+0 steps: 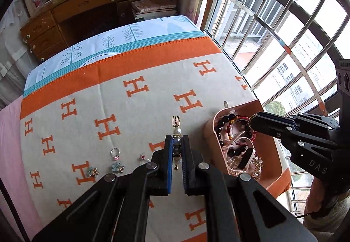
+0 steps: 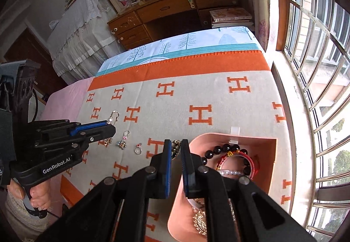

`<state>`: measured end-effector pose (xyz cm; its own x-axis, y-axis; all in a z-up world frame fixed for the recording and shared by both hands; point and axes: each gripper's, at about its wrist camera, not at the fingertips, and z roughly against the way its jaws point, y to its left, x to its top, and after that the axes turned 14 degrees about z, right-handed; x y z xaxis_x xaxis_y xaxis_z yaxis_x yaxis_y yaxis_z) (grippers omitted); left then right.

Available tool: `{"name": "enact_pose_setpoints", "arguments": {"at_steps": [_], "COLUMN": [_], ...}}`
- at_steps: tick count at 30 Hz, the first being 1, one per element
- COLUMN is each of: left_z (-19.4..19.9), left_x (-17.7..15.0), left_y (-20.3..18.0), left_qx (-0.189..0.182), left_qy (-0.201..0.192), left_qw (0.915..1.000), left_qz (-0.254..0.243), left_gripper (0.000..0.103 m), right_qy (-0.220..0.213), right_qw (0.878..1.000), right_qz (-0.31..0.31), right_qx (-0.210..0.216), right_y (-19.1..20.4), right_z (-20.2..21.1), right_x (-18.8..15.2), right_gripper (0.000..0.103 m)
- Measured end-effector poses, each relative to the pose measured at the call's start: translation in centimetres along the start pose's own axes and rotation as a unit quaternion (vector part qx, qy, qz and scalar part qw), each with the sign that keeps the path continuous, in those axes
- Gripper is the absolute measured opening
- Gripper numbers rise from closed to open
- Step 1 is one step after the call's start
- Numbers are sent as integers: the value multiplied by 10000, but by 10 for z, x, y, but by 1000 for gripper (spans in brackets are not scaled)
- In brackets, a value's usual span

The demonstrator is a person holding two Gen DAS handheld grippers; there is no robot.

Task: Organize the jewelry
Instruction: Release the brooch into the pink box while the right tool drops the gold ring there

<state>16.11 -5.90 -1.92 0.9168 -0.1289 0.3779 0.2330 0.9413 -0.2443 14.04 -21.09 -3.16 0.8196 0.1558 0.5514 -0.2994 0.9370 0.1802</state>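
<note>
Beside the pink box (image 1: 271,154), rings (image 1: 115,151) lie below jaws clamping a beaded pin (image 1: 176,143) and brooch (image 2: 175,148).

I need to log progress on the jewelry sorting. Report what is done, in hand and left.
Done: black bead bracelets and a red string bracelet lie in the pink open box. In hand: the left tool grips a pearl-and-bead gold pin; the right tool grips a small dark gold-trimmed piece. Left: two rings and two flower-shaped pieces on the H-patterned blanket.
</note>
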Motion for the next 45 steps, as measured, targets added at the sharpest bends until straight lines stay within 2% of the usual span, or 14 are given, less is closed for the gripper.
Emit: {"name": "enact_pose_setpoints", "arguments": {"at_steps": [3, 7, 13, 18, 26, 31, 36, 45], "left_z": [-9, -32, -69, -89, -118, -115, -90, -42], "left_x": [2, 3, -3, -15, -29, -42, -49, -65], "left_y": [-41, -81, -121, -135, -134, -138, -133, -89], "left_qx": [-147, -269, -404, -562, -754, -765, -694, -436], "left_qy": [31, 223, 637, 930, 1275, 1210, 762, 73], "left_qw": [9997, 9989, 9964, 9935, 9889, 9896, 9946, 9983], "left_qz": [-193, -317, -393, -349, 137, 127, 121, 391], "left_gripper": [5, 5, 5, 5, 5, 10, 20, 23], "right_qy": [-25, 139, 481, 711, 439, 303, 282, 257], "right_qw": [9997, 9990, 9982, 9973, 9987, 9992, 9992, 9988], "right_qz": [-120, -286, -291, -177, -196, -116, -56, 3], "right_qx": [-194, -312, -201, 20, 196, 239, 281, 425], "right_y": [-23, -46, -59, -61, -62, -60, -56, -45], "right_z": [17, 21, 11, 4, 17, 24, 23, 20], "right_x": [-18, -43, -78, -102, -120, -120, -120, -118], "right_gripper": [8, 8, 9, 10, 11, 11, 11, 11]}}
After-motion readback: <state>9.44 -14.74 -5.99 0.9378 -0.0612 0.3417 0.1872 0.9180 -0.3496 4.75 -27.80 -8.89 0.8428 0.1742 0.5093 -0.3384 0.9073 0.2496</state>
